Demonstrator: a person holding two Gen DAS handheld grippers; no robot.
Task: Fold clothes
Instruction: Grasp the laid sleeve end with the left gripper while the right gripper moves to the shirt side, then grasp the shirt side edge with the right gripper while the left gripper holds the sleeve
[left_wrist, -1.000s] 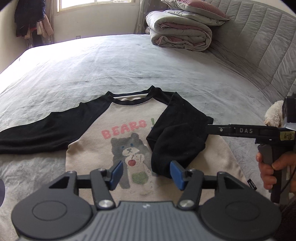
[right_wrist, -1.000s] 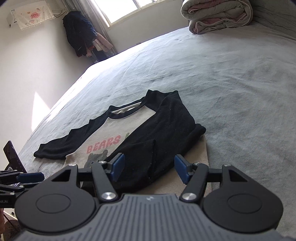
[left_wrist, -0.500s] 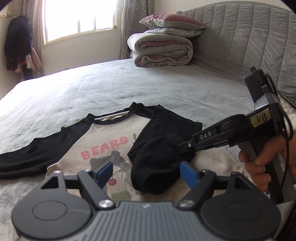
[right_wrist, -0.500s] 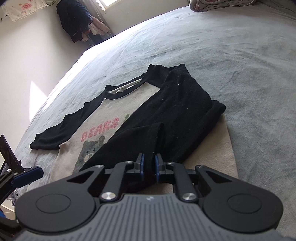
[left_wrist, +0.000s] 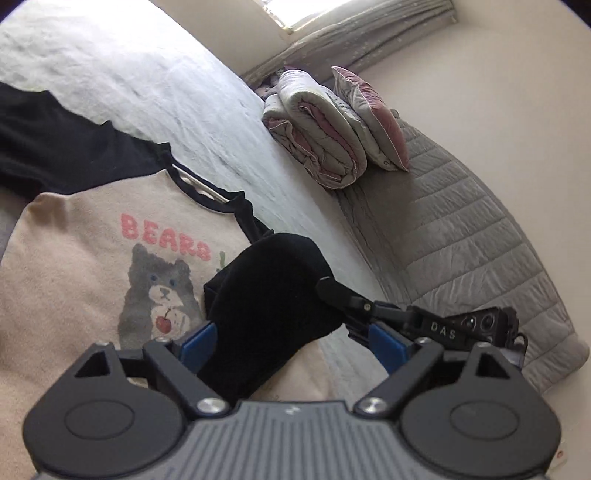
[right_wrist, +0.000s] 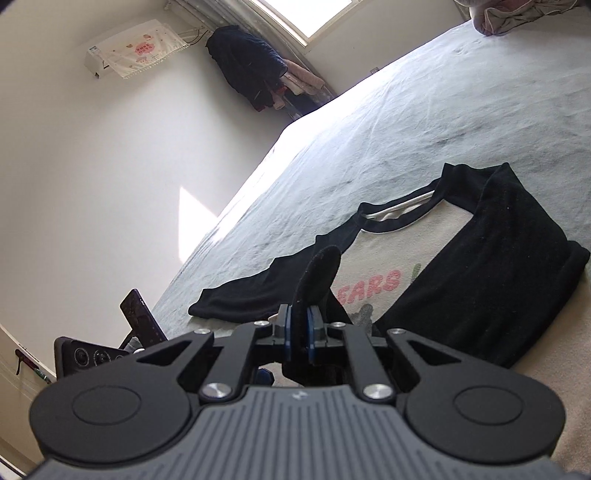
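A cream shirt with black sleeves and a bear print lies flat on the grey bed. One black sleeve is folded across its chest. My right gripper is shut on that sleeve's end, and the cuff stands up above the pads. In the left wrist view the right gripper reaches in from the right and holds the raised sleeve. My left gripper is opening, its jaws wide on both sides of the lifted sleeve and not pressing it. The other sleeve lies stretched out.
A folded duvet and a pillow are stacked at the head of the bed against the quilted grey headboard. Dark clothes hang by the window. The bed's edge runs along a white wall.
My right gripper shut on the end of the folded sleeve and raised it. My left gripper rolled, dropped closer to the shirt, and its jaws widened around the lifted sleeve.
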